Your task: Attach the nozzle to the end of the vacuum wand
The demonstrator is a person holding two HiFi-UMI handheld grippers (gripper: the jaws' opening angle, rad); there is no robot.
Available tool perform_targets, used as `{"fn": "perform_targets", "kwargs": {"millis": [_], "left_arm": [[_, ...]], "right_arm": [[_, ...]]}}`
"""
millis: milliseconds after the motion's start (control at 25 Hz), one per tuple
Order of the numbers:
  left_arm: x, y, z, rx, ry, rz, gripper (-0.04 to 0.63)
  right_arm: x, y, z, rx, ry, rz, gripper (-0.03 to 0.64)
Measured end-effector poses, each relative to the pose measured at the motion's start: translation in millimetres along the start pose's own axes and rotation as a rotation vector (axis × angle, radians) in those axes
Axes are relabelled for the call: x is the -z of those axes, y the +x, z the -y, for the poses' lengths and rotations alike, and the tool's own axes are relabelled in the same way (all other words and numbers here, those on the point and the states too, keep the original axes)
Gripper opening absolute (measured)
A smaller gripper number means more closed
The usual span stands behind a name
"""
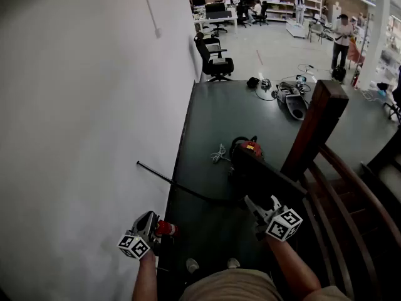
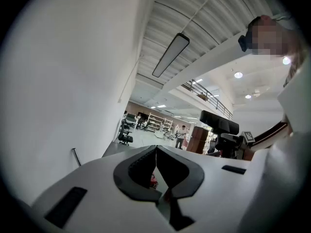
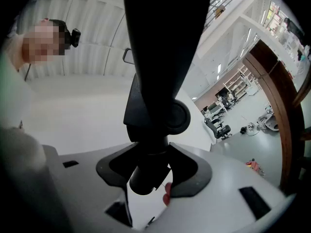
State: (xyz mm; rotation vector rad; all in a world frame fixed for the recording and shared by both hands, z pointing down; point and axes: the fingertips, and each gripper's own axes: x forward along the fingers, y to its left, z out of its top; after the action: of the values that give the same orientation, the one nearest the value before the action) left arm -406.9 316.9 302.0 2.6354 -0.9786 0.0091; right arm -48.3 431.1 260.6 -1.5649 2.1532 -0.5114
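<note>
On my left, the left gripper [image 2: 156, 154] has its jaws pressed together with nothing gripped. Only its own view shows that. The head view gives just its marker cube beside the white wall [image 1: 81, 105]. The vacuum wand [image 1: 182, 188], a thin black rod, slants from that wall across the dark floor [image 1: 250, 111]. At right, the right gripper [image 3: 149, 152] is clamped on the neck of the black nozzle [image 3: 160, 57]. In the head view the nozzle's broad head seems to sit just beside the wand's near end, but it's too dark there for me to tell whether they touch.
</note>
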Motion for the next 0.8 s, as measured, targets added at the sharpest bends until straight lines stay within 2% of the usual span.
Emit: {"fn": "perform_targets", "kwargs": {"millis": [440,680,800], "left_arm": [[-1,-4,12,0.007,0.006,-0.007,0.008],[0,-2,21,0.012,0.022,-0.005,0.008],[-2,-4,27,0.018,0.027,-0.006,0.008]], "right_arm": [[-6,-10,-1,0.0,-0.013,-0.006,0.198],[-3,-13,4,-0.025,0.058,-0.007,0.198],[-6,-13,-1,-0.036,0.062,-0.001,0.198]]}}
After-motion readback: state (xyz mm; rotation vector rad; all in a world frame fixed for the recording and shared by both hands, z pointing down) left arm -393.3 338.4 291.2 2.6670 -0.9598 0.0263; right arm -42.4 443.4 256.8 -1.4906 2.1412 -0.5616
